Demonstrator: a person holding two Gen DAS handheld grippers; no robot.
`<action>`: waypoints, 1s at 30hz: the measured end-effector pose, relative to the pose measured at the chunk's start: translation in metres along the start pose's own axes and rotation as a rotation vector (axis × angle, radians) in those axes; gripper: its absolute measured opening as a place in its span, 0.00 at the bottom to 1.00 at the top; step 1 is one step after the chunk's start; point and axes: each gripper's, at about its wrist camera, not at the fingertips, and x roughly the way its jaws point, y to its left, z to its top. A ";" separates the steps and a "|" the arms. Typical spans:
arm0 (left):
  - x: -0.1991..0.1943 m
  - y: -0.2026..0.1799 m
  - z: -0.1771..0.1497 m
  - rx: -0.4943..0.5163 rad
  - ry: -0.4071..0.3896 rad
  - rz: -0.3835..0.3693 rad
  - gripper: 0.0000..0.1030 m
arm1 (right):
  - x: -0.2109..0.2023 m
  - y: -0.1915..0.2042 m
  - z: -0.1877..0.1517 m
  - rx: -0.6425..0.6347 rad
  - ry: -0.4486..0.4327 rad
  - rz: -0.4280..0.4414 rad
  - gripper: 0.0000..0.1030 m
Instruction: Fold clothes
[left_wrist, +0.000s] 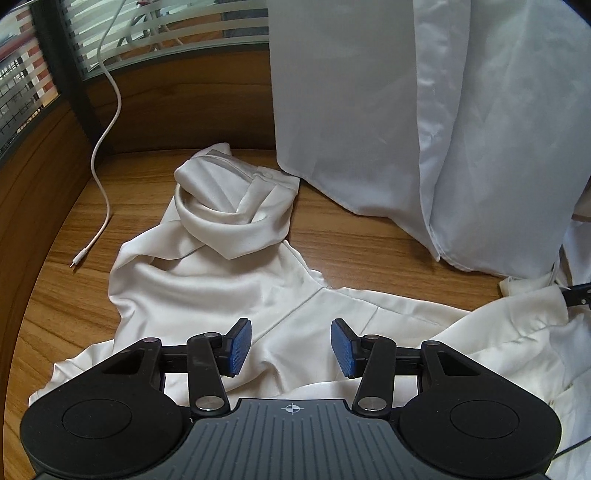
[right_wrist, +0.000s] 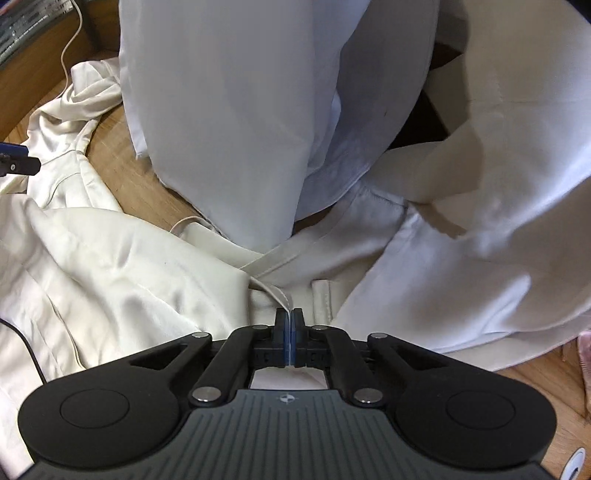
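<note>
A cream satin shirt (left_wrist: 207, 280) lies crumpled on the wooden table (left_wrist: 369, 240), one sleeve bunched up at the far left. My left gripper (left_wrist: 291, 345) is open and empty, just above the shirt's body, blue pads apart. My right gripper (right_wrist: 290, 319) is shut on a thin cream edge of the shirt (right_wrist: 129, 273) near its collar. A white garment (left_wrist: 406, 110) hangs down at the back onto the table; it also fills the right wrist view (right_wrist: 229, 110). The left gripper's tip shows at the left edge of the right wrist view (right_wrist: 18, 164).
A white cable (left_wrist: 107, 155) hangs from the window and ends on the table at the far left. A wooden ledge (left_wrist: 184, 96) and window blinds (left_wrist: 166, 29) stand behind the table. A dark cord (right_wrist: 26, 350) crosses the shirt at the left.
</note>
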 end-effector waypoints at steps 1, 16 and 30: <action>-0.002 0.001 0.000 -0.002 -0.003 0.003 0.49 | -0.004 0.000 -0.002 0.004 -0.007 -0.004 0.01; -0.027 0.016 -0.008 -0.017 -0.029 0.034 0.49 | -0.115 0.001 -0.075 0.273 -0.083 -0.046 0.01; -0.034 0.019 -0.016 0.039 -0.019 0.034 0.49 | -0.114 0.065 -0.182 0.349 0.152 0.122 0.04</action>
